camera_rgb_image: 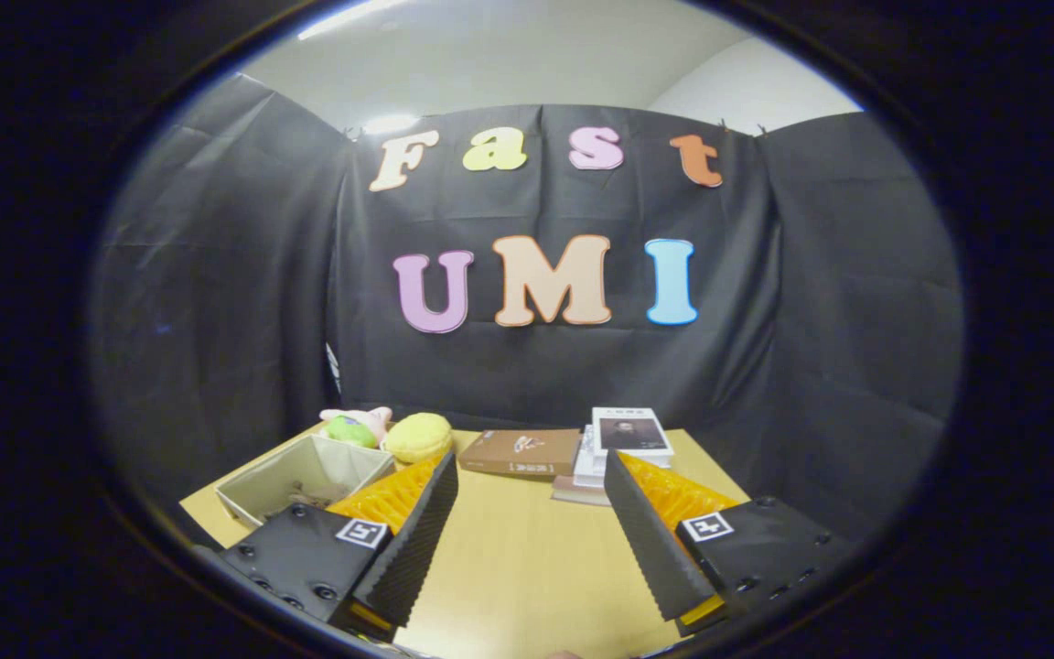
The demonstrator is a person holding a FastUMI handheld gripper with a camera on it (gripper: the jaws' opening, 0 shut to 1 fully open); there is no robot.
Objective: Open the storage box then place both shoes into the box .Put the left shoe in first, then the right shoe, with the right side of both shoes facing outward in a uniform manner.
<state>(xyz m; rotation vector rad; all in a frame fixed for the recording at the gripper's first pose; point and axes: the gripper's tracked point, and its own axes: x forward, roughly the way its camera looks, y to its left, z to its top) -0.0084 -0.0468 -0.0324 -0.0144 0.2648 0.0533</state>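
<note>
The storage box (303,476) is one pale, open-topped box near the left edge of the desk (527,567), just beyond the left finger (413,545) of the gripper (532,531). Some small dark things lie on its bottom, but I cannot tell what they are.

The two fingers are wide apart and nothing is between them, only bare wood of the desk. Each finger has a black ribbed pad, an orange part behind it, and one small square marker on its black base.

Behind the box, at the far left corner of the desk, I count three soft toys: one yellow (417,437), one green (349,430) and one pink (364,416), close together. Along the far edge, one brown book (520,453) lies flat. Just beside it, toward the right, is a small stack of books (623,448); the top one is white with a dark picture, and the right finger (650,540) hides the lower part of the stack.
</note>
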